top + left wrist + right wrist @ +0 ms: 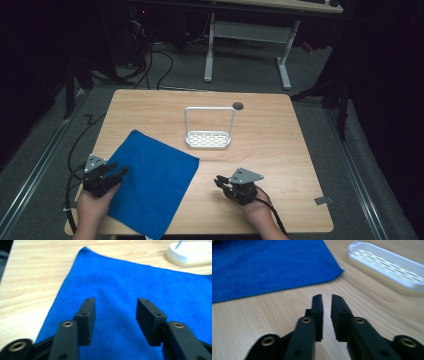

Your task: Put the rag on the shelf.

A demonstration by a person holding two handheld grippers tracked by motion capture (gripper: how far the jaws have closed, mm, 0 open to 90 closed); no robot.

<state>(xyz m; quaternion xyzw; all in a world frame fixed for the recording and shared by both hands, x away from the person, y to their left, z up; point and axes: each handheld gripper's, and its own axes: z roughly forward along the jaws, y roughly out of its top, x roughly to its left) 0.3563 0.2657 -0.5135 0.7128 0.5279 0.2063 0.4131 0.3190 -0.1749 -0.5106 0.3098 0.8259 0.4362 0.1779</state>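
A blue cloth [150,180] lies flat on the wooden table [270,150], its near corner hanging a little over the front edge. The left gripper [119,171] hovers over the cloth's left side with its jaws wide apart and nothing between them; the right gripper [218,180] rests on bare wood just beside the cloth's right corner, jaws nearly together with a thin gap, holding nothing. A white rack with a tall handle [208,139] stands beyond the cloth. The step in hand looks like the approach to grasp; next, the left jaws likely need to drop and pinch an edge
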